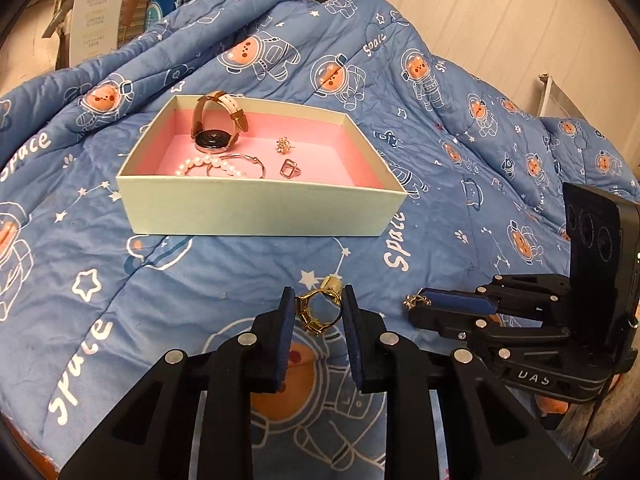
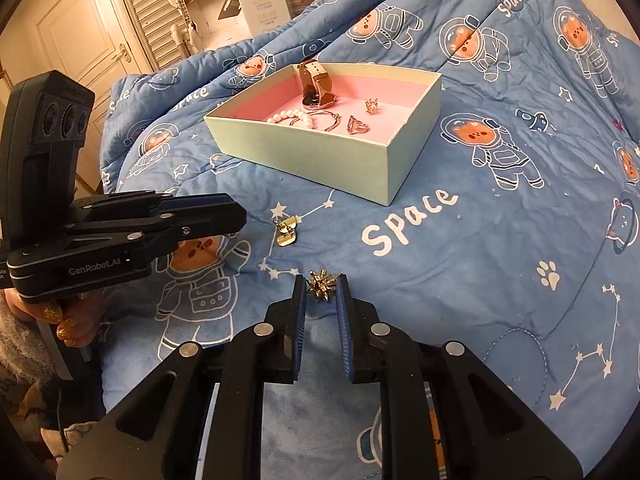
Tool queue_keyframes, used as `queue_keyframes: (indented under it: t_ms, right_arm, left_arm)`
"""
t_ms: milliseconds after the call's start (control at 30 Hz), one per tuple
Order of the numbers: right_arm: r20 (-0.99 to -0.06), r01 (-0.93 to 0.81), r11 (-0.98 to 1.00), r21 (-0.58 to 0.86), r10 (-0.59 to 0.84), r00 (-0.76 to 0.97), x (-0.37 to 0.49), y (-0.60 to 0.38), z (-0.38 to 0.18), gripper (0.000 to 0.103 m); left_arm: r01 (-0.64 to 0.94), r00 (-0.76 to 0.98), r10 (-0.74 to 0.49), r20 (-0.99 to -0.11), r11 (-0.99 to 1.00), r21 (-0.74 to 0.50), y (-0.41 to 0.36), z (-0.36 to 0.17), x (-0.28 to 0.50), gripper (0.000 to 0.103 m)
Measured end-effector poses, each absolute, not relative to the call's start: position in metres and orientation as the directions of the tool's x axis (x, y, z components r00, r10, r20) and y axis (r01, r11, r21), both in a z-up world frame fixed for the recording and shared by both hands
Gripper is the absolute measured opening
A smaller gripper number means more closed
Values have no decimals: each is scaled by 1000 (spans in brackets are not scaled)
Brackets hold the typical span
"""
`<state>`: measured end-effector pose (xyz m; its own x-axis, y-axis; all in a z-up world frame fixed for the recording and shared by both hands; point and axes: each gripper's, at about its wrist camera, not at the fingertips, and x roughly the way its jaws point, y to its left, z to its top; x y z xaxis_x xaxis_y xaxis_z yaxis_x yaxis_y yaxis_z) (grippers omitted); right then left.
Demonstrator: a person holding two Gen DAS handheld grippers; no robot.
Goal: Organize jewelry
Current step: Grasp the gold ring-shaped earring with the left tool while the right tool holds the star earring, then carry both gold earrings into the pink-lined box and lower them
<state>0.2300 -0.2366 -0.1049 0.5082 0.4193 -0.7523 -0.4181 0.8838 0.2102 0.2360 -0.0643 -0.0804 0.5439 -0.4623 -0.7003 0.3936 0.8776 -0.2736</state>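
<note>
**Box part-filled, two pieces between the fingers, one pair left on the quilt**

In the pale green cardboard box (image 1: 256, 210), whose inside is lined smooth pink, five pieces already lie. From left to right: a strand of round white pearls, the pearl bracelet (image 1: 212, 167); a smartwatch (image 1: 218, 122) with a tan leather strap standing in a loop over its glossy round face; a thin wire hoop (image 1: 240, 164); a small spiky gold stud (image 1: 285, 145); and a rose-gold ring with a square frame (image 1: 289, 169). That share of the sorting looks done.

Left of the rest on the soft, stitched blue quilt (image 2: 480, 260), the left hand-held gripper (image 1: 317, 310) has its ribbed blue pads pressed on a chunky gold ring (image 1: 320, 310) with faceted links. Beyond its tip, a pair of flat gold heart earrings (image 2: 286, 232) lies loose on the quilt, not yet handled. Further right, the right hand-held gripper (image 2: 322, 286) has its fingers closed in against a spiky gold flower earring (image 2: 321, 286); whether it is lifted clear of the fabric, I cannot tell.

Three items appear to remain for the box.
</note>
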Motion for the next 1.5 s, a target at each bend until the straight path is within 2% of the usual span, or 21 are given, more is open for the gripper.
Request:
queue_keyframes:
  t_ms: [367,700,933,1233,1500]
  right_arm:
    - [-735,-512,831,216,484,475,248,-222,-72,16]
    - [-759,-569,822,26,386,524,311,-210,-31,16]
    - [-817,-572,820,-29,310,486,365,-196,-38,16]
    - [-888,-601,799,1,277,368,410,-184,-63,16]
    - [-936,-645,764,-19,213,280,433,-171,-83,16]
  left_arm:
    - [382,553,-425,-717,894,-235,-51,-55,242,23]
    - [386,489,-399,-775,896,-218,-61,-31,305,23]
    - [362,407,-395,-823,897,-251,-69,-39,353,23]
    - [363,275,-444,-853,869,-335,-82,-56,385,23]
    - [394,229,-421,-878,864,-312,-96,-71,391,23]
